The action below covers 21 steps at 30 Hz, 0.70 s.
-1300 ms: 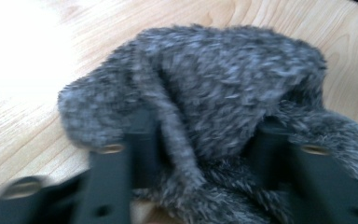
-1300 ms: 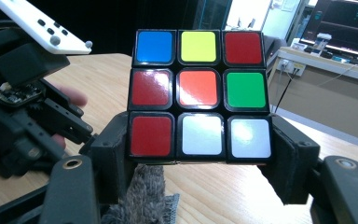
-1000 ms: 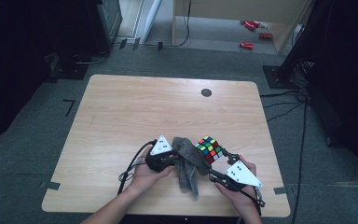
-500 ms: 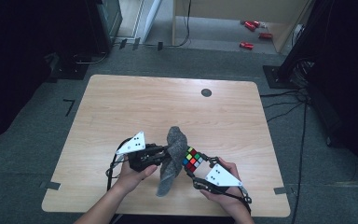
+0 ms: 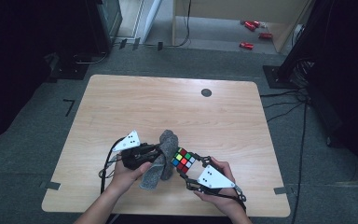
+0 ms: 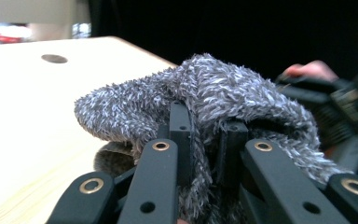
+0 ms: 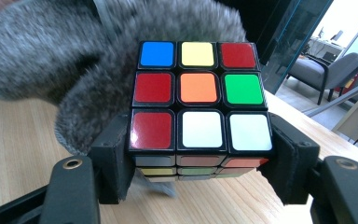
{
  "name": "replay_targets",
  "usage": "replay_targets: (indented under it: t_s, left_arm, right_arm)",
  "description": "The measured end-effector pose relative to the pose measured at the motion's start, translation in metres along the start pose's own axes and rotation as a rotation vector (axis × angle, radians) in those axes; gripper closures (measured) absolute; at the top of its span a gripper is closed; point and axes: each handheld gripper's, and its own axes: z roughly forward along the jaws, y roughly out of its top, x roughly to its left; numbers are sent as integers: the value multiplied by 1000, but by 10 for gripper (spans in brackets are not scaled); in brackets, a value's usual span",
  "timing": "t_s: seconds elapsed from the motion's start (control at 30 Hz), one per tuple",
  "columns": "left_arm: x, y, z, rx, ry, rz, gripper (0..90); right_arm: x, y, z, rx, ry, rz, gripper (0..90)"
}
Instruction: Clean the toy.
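A grey fuzzy cloth [image 5: 167, 140] stands bunched up near the table's front edge. My left gripper [image 5: 157, 150] is shut on it; in the left gripper view the jaws pinch a fold of the cloth [image 6: 214, 88], with my left gripper [image 6: 205, 140] buried in the pile. A scrambled puzzle cube [image 5: 183, 160] with coloured stickers sits just right of the cloth and touches it. My right gripper [image 5: 186, 164] is shut on the cube. In the right gripper view the cube [image 7: 198, 88] is clamped between the two pads of my right gripper [image 7: 200, 156], and the cloth [image 7: 46, 51] drapes against its far left side.
The light wooden table [image 5: 168, 102] has a small dark round grommet [image 5: 206, 92] near its far edge. Dark equipment stands around the table, and red objects [image 5: 247, 45] lie on the floor beyond it.
Both hands have moved left and a little toward the person, carrying the cloth and the cube with them. The cloth stands more upright against the cube.
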Motion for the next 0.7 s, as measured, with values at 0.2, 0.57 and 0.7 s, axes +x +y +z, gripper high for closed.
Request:
replay_targets:
  t_s: [0.2, 0.57, 0.7]
  left_arm:
    - [-3, 4, -8, -49, -38, -17, 815]
    - [0, 3, -8, -30, -57, -33, 812]
    - [-3, 5, -8, -33, -63, -21, 810]
  right_arm:
    - [1, 1, 3, -11, 9, 2, 346]
    - [3, 3, 3, -8, 5, -9, 347]
    - [2, 1, 4, -5, 2, -7, 347]
